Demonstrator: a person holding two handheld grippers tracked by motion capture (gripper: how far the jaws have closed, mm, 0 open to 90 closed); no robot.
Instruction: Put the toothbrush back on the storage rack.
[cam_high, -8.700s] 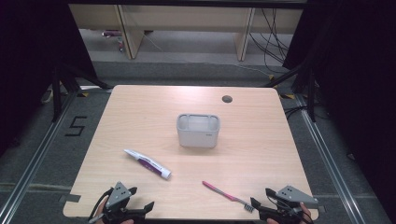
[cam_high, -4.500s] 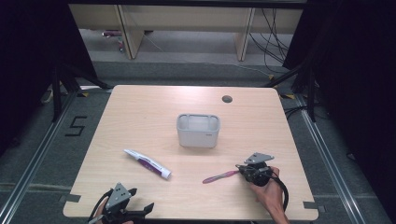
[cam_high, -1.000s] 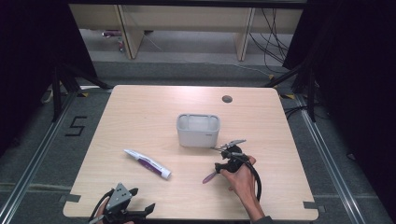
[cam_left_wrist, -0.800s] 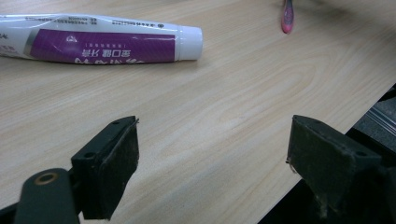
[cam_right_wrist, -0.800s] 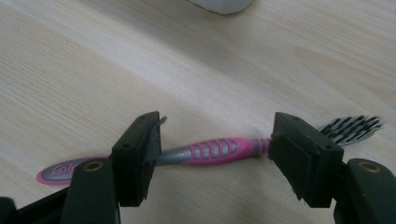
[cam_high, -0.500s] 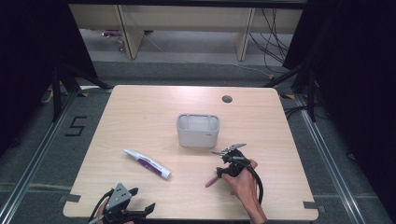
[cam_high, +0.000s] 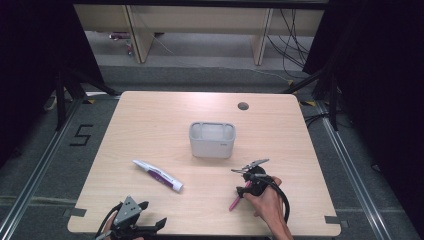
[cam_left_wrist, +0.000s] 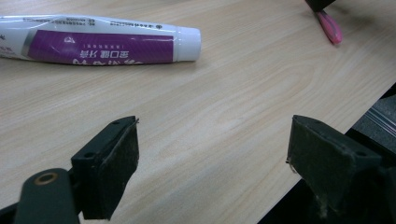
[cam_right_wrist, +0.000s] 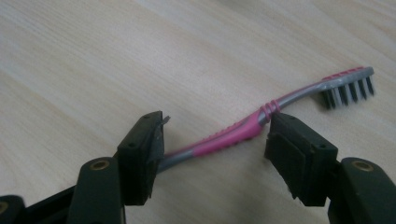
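Pink-and-grey plastic toothbrush (cam_right_wrist: 261, 119) lies flat on the wooden counter (cam_high: 150, 125), its long axis slanting across the gap of the right tongs (cam_right_wrist: 215, 140), which have just narrowed but stand apart. Left tongs (cam_left_wrist: 212, 154) rest apart, farther away.

1. The grey bin (cam_high: 212, 140) stands mid-table (cam_high: 150, 125), the tallest obstacle; bare wood lies open all around it.
2. The toothpaste tube (cam_high: 158, 175) lies flat, well left of the bin, blocking little.
3. Between the tube and the pink toothbrush (cam_high: 235, 200) runs an open lane.
4. The table's far half holds nothing but a small round hole (cam_high: 243, 106).
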